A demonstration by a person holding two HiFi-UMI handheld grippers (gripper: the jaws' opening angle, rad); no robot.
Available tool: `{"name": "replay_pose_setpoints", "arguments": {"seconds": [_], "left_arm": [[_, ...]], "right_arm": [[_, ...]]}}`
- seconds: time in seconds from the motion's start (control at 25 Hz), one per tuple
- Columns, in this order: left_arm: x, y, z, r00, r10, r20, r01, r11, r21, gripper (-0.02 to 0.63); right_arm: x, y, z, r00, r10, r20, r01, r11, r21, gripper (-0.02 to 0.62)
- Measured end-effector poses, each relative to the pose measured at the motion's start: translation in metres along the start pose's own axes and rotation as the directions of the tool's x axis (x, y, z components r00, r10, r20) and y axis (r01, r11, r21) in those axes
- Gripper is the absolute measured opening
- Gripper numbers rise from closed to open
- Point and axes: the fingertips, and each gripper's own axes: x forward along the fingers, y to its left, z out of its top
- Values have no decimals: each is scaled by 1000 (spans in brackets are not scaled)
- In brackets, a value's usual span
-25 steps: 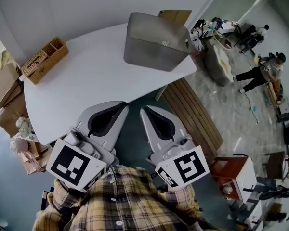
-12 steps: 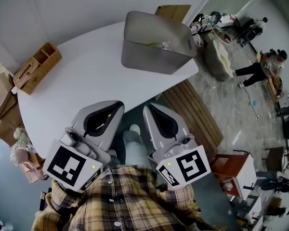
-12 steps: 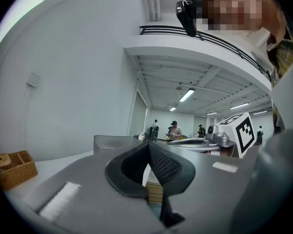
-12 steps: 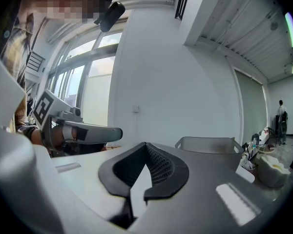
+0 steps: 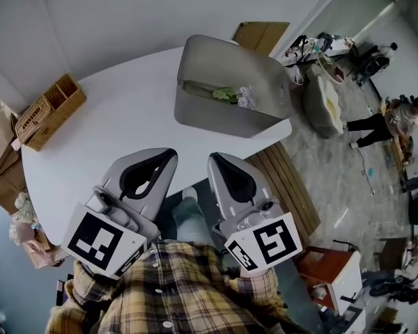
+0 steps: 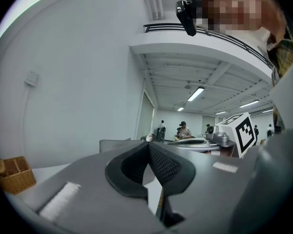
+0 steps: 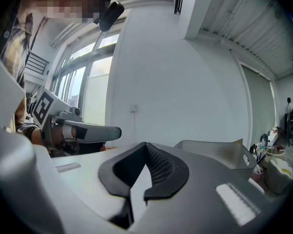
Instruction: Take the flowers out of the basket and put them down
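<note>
A grey basket [image 5: 223, 117] stands on the white table [image 5: 118, 127] toward its far right. Green-stemmed flowers with pale blooms [image 5: 231, 94] lie inside it. My left gripper [image 5: 173, 152] is shut and holds nothing, its tip over the table's near edge. My right gripper [image 5: 213, 157] is shut and empty beside it, just short of the basket's front wall. In the left gripper view the closed jaws [image 6: 148, 143] point level at the basket [image 6: 115, 144]. In the right gripper view the closed jaws [image 7: 145, 144] have the basket [image 7: 219, 152] ahead to the right.
A wicker box [image 5: 49, 106] sits at the table's left end. Cardboard boxes [image 5: 0, 165] are stacked left of the table. A slatted wooden bench [image 5: 285, 179] lies right of the table, and a red cabinet [image 5: 331, 270] stands nearer. A person [image 5: 390, 117] stands far right.
Both grippers moved forward toward the table together, staying shut. The basket now sits closer, and the flowers inside it have come into sight.
</note>
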Motion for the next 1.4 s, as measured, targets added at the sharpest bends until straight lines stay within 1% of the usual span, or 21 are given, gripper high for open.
{"name": "replay_pose_setpoints", "arguments": {"seconds": [0.4, 0.6, 0.76, 1.04, 1.24, 1.4], "left_arm": [[89, 30, 20, 993, 119, 8, -118, 993, -6, 12], [129, 38, 28, 983, 181, 21, -181, 984, -4, 12], [151, 45, 29, 970, 240, 30, -240, 971, -8, 12], [167, 53, 27, 945, 325, 39, -325, 946, -11, 12], [169, 60, 26, 930, 367, 31, -367, 930, -21, 12], [175, 65, 27, 926, 375, 31, -374, 927, -28, 12]], "right_arm": [[48, -97, 20, 995, 98, 0, -98, 995, -10, 5], [64, -145, 28, 990, 144, 0, -144, 989, -26, 5], [78, -174, 30, 983, 185, 2, -185, 982, -34, 5], [99, -198, 27, 965, 264, -10, -264, 964, -41, 5], [114, -194, 26, 947, 321, -20, -322, 946, -40, 5], [120, -191, 29, 940, 342, -19, -342, 939, -42, 5]]}}
